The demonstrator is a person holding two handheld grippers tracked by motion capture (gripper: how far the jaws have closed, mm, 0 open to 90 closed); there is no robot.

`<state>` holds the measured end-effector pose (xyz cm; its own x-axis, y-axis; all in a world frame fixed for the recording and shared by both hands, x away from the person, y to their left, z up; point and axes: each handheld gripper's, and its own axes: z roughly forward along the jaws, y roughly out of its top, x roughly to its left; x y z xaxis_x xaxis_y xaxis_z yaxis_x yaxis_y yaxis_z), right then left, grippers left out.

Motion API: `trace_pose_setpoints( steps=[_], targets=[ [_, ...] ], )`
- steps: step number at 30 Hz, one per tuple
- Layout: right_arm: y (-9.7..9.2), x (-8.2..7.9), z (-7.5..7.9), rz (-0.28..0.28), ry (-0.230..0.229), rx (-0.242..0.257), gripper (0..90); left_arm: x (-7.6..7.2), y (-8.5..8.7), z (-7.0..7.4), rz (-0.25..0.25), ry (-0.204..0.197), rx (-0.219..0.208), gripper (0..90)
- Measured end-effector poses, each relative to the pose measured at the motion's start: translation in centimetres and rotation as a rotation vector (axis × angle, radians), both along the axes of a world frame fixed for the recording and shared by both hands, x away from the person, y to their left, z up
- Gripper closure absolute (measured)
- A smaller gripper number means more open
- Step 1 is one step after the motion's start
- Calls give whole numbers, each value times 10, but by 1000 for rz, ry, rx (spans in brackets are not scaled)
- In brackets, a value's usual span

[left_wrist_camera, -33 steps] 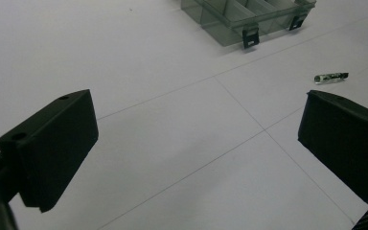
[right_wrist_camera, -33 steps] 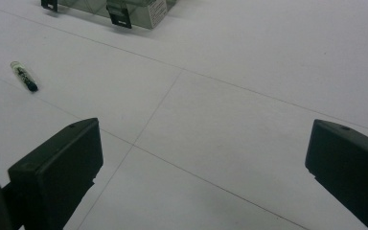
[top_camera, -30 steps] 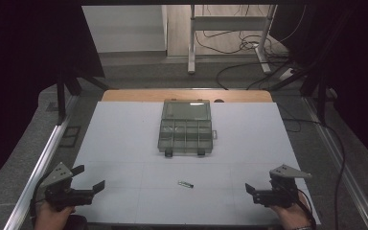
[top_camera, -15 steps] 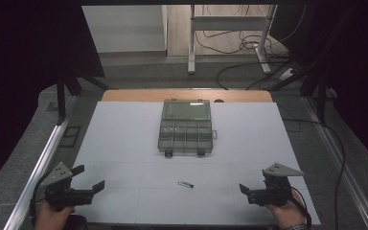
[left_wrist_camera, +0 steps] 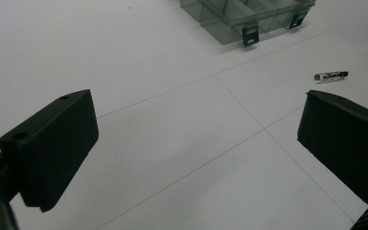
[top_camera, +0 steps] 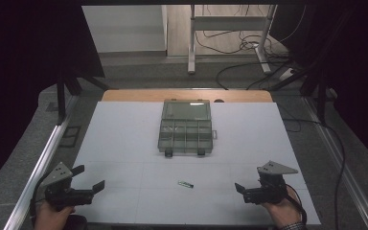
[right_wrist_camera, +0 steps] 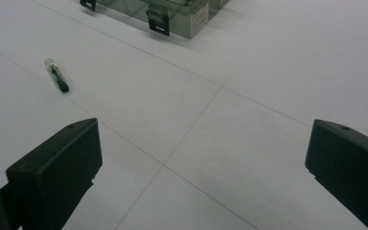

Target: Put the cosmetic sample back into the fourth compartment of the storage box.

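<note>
- A clear compartment box [top_camera: 186, 128] sits mid-table on the white mat [top_camera: 124, 143], lid shut, contents too dim to make out; no writing legible
- A small tube [top_camera: 185, 184] lies near the front edge, between both grippers
- Left gripper [top_camera: 88, 183] and right gripper [top_camera: 246, 191] rest released, jaws spread, empty
</note>
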<state>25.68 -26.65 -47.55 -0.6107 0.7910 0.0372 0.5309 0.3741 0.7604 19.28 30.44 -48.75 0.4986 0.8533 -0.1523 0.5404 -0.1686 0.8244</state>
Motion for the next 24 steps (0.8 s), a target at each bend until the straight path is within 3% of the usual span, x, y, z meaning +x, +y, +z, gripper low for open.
trace_pose_setpoints(
  steps=[10, 24],
  targets=[
    [15, 7, 3, 43, -13, 16, 0, 0, 1, 0, 2, 3, -5, 8],
    [32, 16, 0, 94, -6, -11, 0, 1, 1, 0, 6, 10, -7, 9]
  ],
)
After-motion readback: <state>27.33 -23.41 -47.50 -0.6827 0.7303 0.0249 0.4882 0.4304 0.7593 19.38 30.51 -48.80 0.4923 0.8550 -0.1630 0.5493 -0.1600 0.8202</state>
